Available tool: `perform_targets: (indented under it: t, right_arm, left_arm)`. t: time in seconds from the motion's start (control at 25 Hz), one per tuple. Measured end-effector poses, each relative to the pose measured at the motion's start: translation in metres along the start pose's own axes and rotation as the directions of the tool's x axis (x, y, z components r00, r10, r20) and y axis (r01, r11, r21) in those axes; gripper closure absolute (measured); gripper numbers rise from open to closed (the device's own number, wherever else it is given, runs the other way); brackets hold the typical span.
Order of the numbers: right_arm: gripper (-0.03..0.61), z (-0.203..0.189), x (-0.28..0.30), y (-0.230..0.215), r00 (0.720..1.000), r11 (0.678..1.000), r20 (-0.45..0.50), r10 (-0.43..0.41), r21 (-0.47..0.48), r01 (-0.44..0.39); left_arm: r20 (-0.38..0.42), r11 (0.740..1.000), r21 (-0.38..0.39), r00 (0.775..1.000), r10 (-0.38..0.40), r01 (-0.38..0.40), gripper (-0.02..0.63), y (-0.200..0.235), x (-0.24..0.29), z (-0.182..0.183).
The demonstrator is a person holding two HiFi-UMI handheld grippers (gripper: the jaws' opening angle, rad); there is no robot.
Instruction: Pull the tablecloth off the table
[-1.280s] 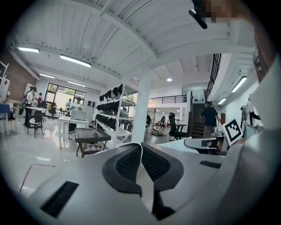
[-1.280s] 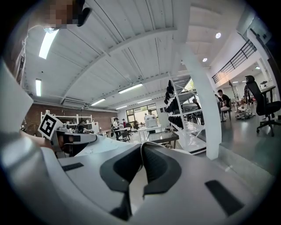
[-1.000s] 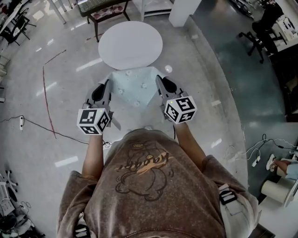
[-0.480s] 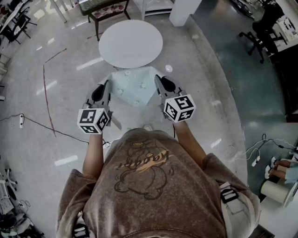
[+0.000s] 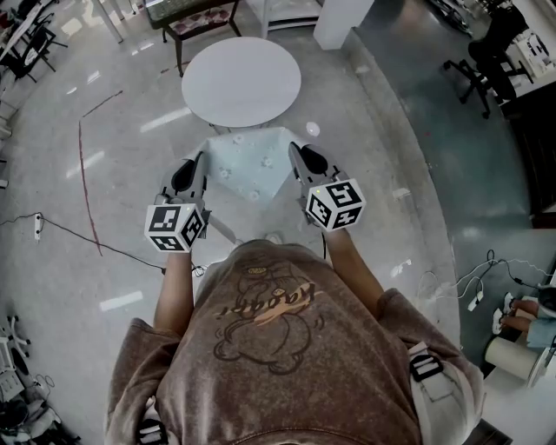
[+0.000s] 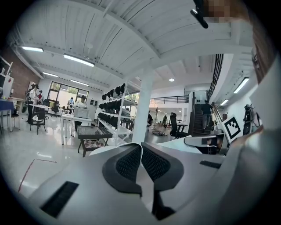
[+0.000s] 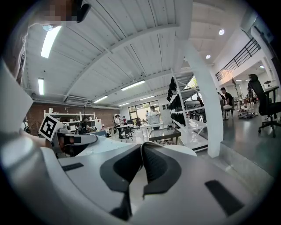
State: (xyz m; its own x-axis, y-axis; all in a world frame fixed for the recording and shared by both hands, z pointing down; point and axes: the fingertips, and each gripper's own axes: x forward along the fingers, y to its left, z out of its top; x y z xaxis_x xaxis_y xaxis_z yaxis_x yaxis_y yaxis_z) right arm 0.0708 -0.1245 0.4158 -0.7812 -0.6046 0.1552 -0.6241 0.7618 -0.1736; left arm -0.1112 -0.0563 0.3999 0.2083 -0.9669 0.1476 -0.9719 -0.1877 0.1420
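Note:
The pale blue tablecloth (image 5: 252, 161), dotted with small flowers, hangs free between my two grippers, clear of the round white table (image 5: 241, 83) just beyond it. The table top is bare. My left gripper (image 5: 201, 155) is shut on the cloth's left corner and my right gripper (image 5: 294, 148) on its right corner. In the left gripper view the dark pads (image 6: 127, 165) are pressed together with a thin white edge of cloth (image 6: 140, 151) between them. The right gripper view shows the same: pads (image 7: 156, 165) closed on a thin cloth edge (image 7: 141, 154).
A dark bench with a cushion (image 5: 195, 17) and a white pillar (image 5: 343, 22) stand behind the table. An office chair (image 5: 478, 74) is at the far right. A cable (image 5: 78, 235) and a red line (image 5: 82, 174) cross the shiny floor at left.
Almost nothing. The table has slid slightly up and left in the head view; both grippers keep their hold on the hanging cloth in the same pose.

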Motion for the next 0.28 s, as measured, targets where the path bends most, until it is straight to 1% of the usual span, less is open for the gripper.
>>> perform_targets:
  t: [0.28]
  right_arm:
    - [0.569, 0.0060, -0.0056, 0.0046, 1.000, 1.000, 0.015, 0.009, 0.004, -0.009]
  left_arm:
    - [0.004, 1.000, -0.001, 1.000, 0.005, -0.005, 0.594, -0.0031, -0.0061, 0.0078]
